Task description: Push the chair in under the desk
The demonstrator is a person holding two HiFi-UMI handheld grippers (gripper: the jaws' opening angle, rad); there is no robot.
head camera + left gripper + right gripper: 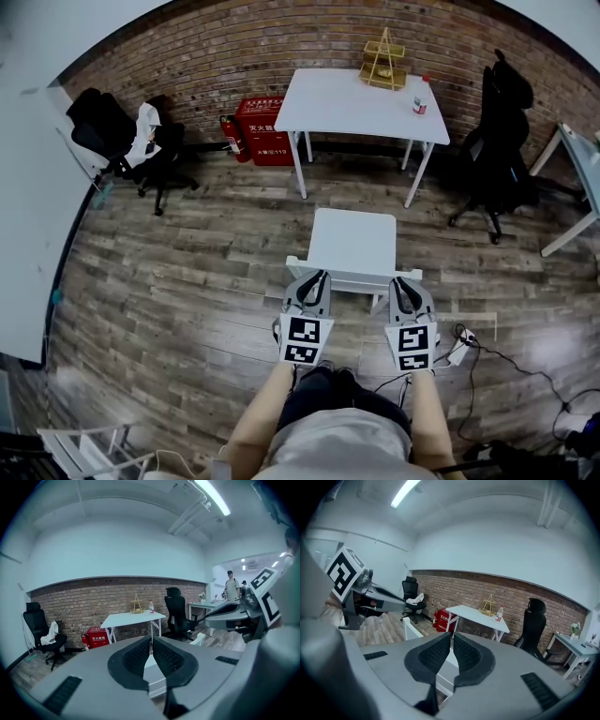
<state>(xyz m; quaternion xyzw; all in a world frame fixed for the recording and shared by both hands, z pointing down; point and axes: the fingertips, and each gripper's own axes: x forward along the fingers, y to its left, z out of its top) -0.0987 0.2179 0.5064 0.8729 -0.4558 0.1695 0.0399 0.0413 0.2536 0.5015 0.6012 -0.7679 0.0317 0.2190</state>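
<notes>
**Task status.** We judge that the push has not yet begun. The chair (352, 242) stands at the centre of the head view on the wooden floor (187, 272), well apart from the desk (361, 101) at upper centre. A strip of bare floor lies between the far edge of the seat and the desk legs (301, 167). The backrest (349, 275) is on our side of the chair.

**Grippers.** The left gripper (316, 278) and the right gripper (404, 282) sit at the backrest, one toward each end. In the left gripper view the fingers (136, 658) meet at the tips and clamp nothing. In the right gripper view the fingers (469, 656) stand the same way. The white chair shows only beyond them. We cannot tell whether the tips touch the backrest.

**Remaining.** The whole travel is left, until the seat sits under the tabletop (328, 108).

**Clearance.**
- The chair lines up with the opening between the front legs and looks narrower than it, with modest room on each side. We judge that a skewed push would bring a seat corner against a leg.
- The red cabinet (262, 129) to the left and the black office chair (502, 141) to the right stand clear of the path.
- A power strip (459, 349) with cables lies on the floor at lower right, near our feet.
- A wire rack (382, 58) and a bottle (421, 97) stand on the tabletop. A knock to the desk could topple the bottle.
</notes>
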